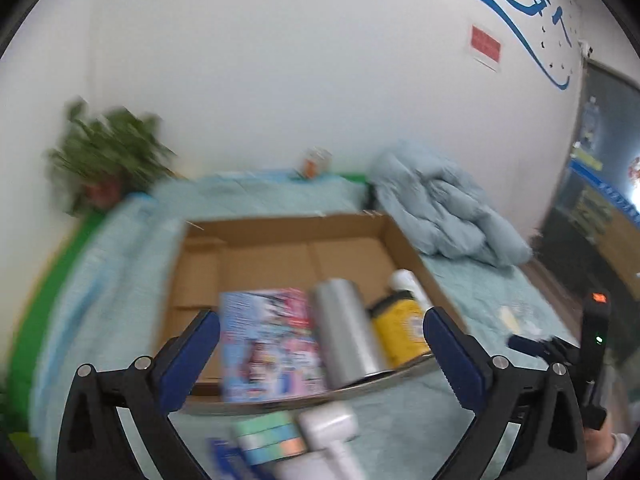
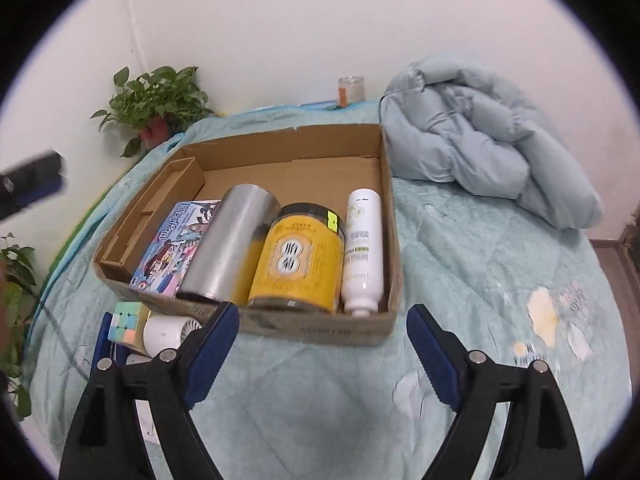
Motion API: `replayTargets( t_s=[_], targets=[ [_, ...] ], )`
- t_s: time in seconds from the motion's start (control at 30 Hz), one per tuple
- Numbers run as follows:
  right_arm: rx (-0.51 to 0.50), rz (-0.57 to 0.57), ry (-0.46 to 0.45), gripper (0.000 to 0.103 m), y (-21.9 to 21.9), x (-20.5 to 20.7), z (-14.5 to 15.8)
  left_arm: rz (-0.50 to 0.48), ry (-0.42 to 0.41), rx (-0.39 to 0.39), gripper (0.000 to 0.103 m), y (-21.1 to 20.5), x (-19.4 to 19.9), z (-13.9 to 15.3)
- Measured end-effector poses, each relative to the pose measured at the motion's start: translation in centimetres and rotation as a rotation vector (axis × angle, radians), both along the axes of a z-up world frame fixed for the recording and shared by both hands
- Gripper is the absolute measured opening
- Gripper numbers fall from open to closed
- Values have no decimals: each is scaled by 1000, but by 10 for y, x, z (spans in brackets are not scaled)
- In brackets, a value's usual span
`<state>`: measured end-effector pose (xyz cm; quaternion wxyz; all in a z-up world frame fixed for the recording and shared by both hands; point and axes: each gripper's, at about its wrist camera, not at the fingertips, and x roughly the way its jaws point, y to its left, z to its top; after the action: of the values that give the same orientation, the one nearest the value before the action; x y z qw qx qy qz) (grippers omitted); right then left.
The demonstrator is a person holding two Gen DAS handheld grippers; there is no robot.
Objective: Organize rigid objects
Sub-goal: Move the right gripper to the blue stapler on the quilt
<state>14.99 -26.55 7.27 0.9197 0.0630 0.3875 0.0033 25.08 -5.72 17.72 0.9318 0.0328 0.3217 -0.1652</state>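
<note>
Cardboard box (image 2: 384,200) sits mid-frame on the teal bedspread (image 2: 460,280), holding, left to right, a picture book (image 2: 168,256), steel cylinder (image 2: 228,244), yellow jar (image 2: 300,256) and white bottle (image 2: 362,248). Lower left, outside the box's near wall: pastel cube (image 2: 126,322) touching a white fan-like gadget (image 2: 170,332). Upper right lies a bunched duvet (image 2: 480,140); upper left, a potted plant (image 2: 156,100). Your right gripper (image 2: 322,354) hovers before the box, jaws wide, empty. Your left gripper (image 1: 322,354), blurred, jaws wide too, nothing clamped.

My left gripper (image 1: 322,354) and right gripper (image 2: 323,354): black angular frames with silver round screws. My fingers (image 2: 212,354) carry blue pads with serrated inner edges.
</note>
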Motion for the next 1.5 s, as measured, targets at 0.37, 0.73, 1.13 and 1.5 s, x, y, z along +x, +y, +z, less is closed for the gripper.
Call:
replayTargets(
  t_s=[0.37,0.73,1.13,1.5],
  targets=[
    [63,137,4,11,96,-75,-13,76,20,26,2,113,-130,-19],
    [45,163,-96,102,135,-90,-11,112,120,-79,102,135,-150,-107],
    [80,268,89,101,173,-60,-61,95,305,-162,102,158,-106,-166],
    [130,368,119,81,209,-53,-70,31,546,-268,58,156,-51,-218]
  ],
)
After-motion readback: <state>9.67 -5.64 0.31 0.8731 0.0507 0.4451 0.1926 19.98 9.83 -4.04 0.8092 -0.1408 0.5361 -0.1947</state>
